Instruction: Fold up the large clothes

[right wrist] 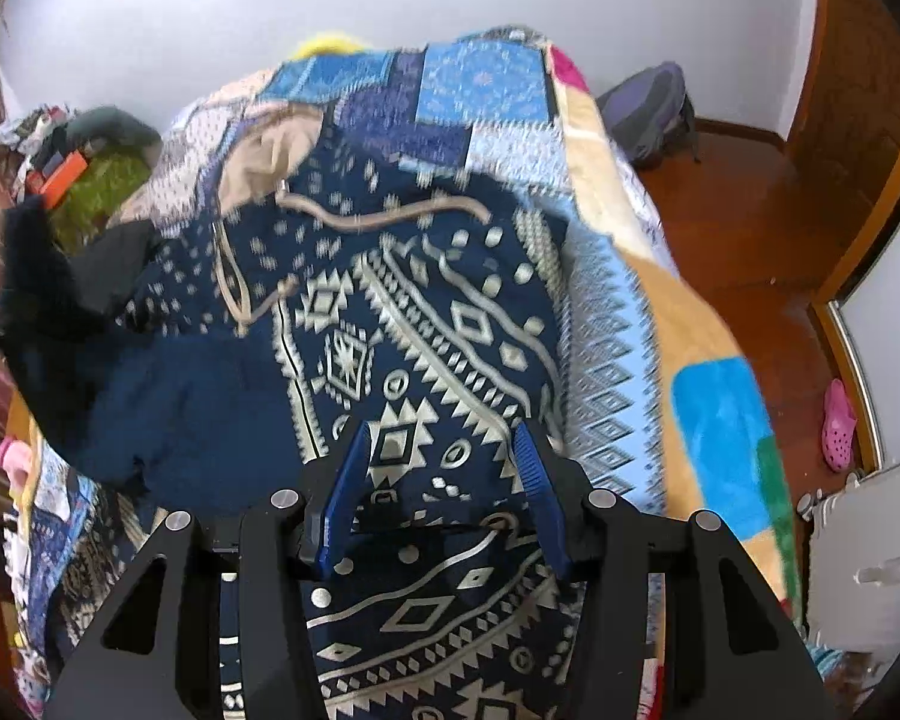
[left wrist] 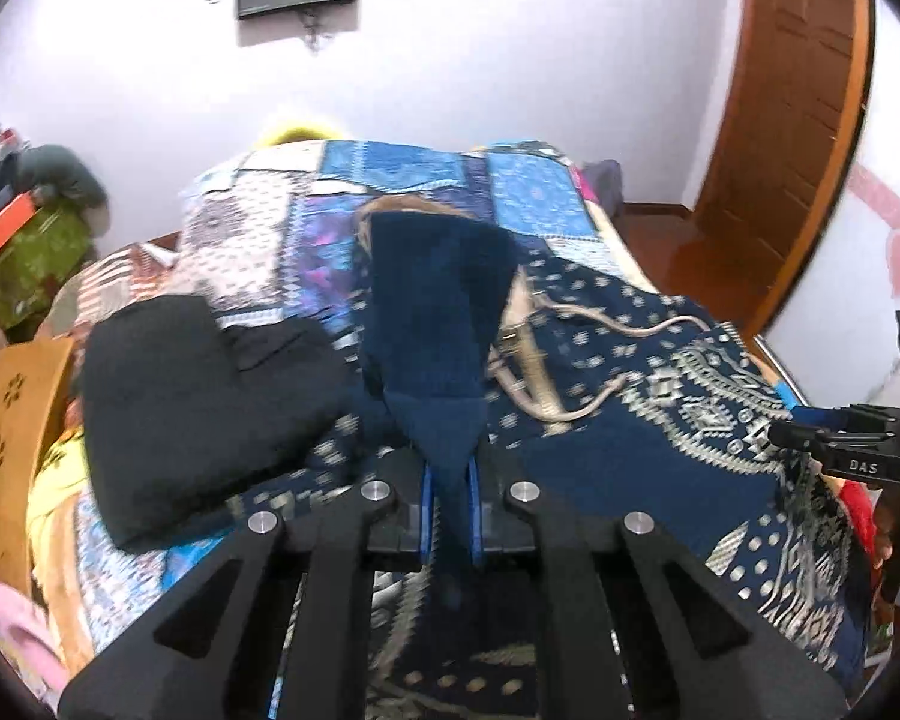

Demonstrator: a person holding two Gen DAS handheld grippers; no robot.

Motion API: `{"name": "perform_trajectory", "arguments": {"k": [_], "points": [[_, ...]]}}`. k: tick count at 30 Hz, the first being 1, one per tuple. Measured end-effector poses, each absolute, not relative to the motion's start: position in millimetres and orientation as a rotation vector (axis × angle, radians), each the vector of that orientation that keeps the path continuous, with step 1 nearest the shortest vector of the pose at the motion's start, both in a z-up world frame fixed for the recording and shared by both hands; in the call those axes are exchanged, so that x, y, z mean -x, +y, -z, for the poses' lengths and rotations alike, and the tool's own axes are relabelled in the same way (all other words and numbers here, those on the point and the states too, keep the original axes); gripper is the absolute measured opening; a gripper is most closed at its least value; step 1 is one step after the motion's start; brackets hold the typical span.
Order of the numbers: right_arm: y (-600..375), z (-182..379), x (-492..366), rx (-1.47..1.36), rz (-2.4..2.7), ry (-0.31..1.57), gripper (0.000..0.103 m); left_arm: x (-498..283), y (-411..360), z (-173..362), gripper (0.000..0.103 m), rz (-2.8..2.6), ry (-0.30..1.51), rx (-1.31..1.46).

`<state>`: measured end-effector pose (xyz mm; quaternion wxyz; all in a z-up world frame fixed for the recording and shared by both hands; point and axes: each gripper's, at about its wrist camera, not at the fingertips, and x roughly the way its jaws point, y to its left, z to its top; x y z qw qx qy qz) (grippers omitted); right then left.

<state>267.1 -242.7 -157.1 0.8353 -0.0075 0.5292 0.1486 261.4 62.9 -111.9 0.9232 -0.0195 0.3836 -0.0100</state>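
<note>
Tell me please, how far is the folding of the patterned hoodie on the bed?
Early stage. Done: the navy patterned hoodie lies spread on the bed. In hand: the left gripper is shut on a plain navy part of it, apparently a sleeve, lifted over the body. The right gripper is open above the patterned front, holding nothing. Left: all the main folds.

Black angular linkage arms, round silver screw heads, ribbed blue pads on left claw (left wrist: 450, 507) and right claw (right wrist: 444, 474).
</note>
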Motion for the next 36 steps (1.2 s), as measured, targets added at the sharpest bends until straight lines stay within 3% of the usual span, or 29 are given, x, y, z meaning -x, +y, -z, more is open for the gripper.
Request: {"name": "perform_trajectory", "arguments": {"k": [10,14,18,20,26,36], "points": [[-241,171,-265,0.024,-0.318,1.147,0.054,-230,118,186,0.009,-0.104,0.957,0.137],[-236,171,-263,0.055,-0.309,1.146,0.054,-217,122,220,0.015,-0.093,1.042,0.183],[-234,172,-265,0.069,-0.298,1.147,0.055,-208,120,242,0.045,-0.145,1.107,0.139],[-233,172,-264,0.072,-0.294,1.148,0.055,-203,126,244,0.053,-0.164,1.110,0.153],[-228,168,-268,0.096,-0.291,1.172,0.055,-195,145,227,0.055,-0.159,1.098,0.214],[-212,118,-295,0.074,-0.339,1.064,0.055,-236,154,139,0.059,-0.145,0.898,0.180]]}}
